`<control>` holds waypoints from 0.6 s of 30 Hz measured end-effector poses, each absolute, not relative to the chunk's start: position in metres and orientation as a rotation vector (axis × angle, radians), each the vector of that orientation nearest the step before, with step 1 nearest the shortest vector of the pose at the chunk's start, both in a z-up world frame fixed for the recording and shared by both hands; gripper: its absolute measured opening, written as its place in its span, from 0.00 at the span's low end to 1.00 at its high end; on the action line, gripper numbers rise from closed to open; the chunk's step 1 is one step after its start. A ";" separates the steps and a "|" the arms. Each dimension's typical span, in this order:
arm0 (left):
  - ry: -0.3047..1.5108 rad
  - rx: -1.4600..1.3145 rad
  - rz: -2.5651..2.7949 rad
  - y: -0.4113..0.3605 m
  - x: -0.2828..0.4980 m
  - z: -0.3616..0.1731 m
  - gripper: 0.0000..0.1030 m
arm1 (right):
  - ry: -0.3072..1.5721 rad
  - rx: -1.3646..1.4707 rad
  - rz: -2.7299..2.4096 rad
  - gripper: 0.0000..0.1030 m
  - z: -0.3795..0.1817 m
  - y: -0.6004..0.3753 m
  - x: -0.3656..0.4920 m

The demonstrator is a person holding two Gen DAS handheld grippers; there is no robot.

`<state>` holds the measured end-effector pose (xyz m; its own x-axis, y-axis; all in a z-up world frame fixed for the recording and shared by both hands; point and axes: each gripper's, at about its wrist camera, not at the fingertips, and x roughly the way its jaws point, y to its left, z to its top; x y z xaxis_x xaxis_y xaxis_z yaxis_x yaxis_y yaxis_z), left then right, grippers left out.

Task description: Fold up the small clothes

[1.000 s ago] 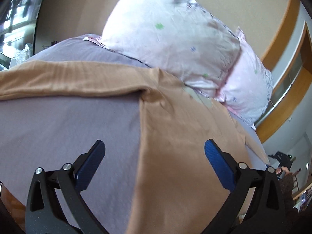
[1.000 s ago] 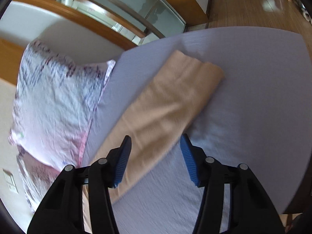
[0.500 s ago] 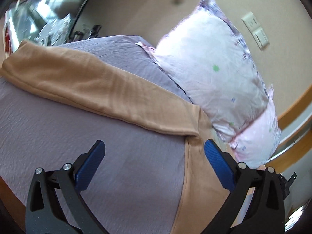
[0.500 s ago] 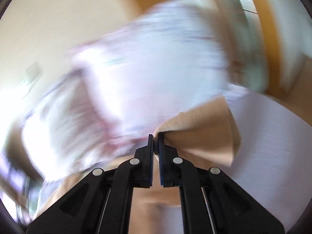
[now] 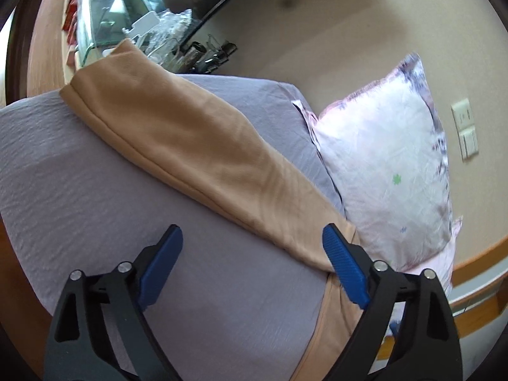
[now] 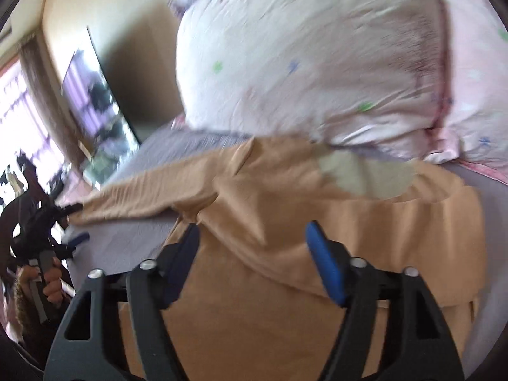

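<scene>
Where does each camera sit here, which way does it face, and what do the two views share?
Left wrist: on the left gripper, facing across the bed sheet along the tan garment's sleeve toward the wall; its open blue-tipped fingers show.
Right wrist: on the right gripper, facing the garment's body toward the pillow; its open fingers show, and the person's hand at far left.
Shared: tan garment, pillow, sheet.
</scene>
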<state>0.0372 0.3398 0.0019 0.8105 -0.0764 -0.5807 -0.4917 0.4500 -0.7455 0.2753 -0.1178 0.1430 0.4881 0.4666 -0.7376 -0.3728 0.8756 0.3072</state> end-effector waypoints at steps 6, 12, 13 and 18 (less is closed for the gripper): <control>0.581 -1.231 0.327 0.363 0.040 -0.001 0.85 | 0.943 0.236 0.427 0.72 0.136 -0.189 0.258; 0.638 -1.225 0.401 0.376 0.053 -0.001 0.47 | 0.923 0.314 0.430 0.73 0.140 -0.215 0.238; 0.682 -1.209 0.429 0.379 0.057 -0.004 0.19 | 0.915 0.320 0.432 0.74 0.143 -0.218 0.235; 0.700 -1.064 0.472 0.370 0.079 0.018 0.05 | 0.876 0.323 0.418 0.75 0.153 -0.238 0.226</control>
